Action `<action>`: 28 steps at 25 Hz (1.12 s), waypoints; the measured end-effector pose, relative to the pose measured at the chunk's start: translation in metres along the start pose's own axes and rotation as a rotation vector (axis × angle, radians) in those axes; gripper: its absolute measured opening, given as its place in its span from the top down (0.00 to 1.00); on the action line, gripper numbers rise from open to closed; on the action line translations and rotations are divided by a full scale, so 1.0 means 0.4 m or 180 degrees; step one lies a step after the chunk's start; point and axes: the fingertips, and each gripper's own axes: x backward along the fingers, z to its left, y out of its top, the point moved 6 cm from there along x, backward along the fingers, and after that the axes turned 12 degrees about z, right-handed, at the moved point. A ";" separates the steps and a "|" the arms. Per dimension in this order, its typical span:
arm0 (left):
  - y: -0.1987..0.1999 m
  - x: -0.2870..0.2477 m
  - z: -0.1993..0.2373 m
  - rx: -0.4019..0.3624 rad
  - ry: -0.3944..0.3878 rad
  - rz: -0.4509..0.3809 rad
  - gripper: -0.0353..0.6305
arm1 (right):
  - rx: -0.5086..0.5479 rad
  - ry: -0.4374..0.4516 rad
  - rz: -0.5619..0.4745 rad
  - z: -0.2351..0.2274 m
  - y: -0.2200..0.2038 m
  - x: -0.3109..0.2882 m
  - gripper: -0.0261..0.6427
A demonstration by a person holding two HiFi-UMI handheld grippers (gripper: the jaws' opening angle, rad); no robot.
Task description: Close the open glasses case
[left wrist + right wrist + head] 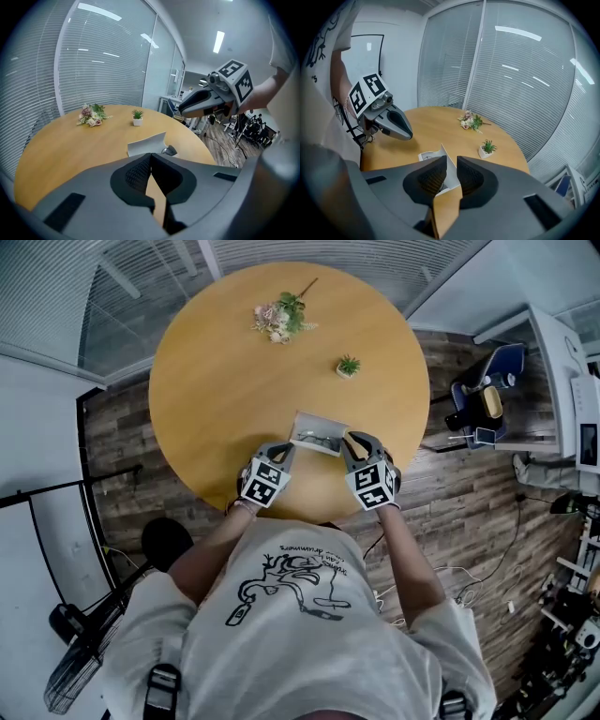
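Round wooden table point(234, 381) in a glass-walled office with blinds. The open glasses case point(319, 434) sits near the person's edge, long axis running side to side, lid raised on the far side. Left gripper point(284, 451) sits just beside its left end, jaws together and empty. Right gripper point(354, 442) is at its right end, jaws narrowly apart, apparently clamping nothing. Both are about equally near.

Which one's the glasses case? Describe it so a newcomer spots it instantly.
On the round wooden table, look at the near edge, between the left gripper and right gripper. The glasses case is the pale box with its lid raised, unlike the flower bunch and small potted plant farther across.
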 end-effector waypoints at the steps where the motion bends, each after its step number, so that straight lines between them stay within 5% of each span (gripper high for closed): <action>1: -0.005 -0.007 0.003 -0.0003 0.0000 0.0034 0.92 | 0.0013 0.0000 0.0019 -0.002 -0.003 -0.007 0.85; 28: -0.070 -0.155 0.041 -0.0055 -0.0139 0.0562 0.91 | 0.0361 0.0107 0.0523 -0.058 -0.060 -0.182 0.82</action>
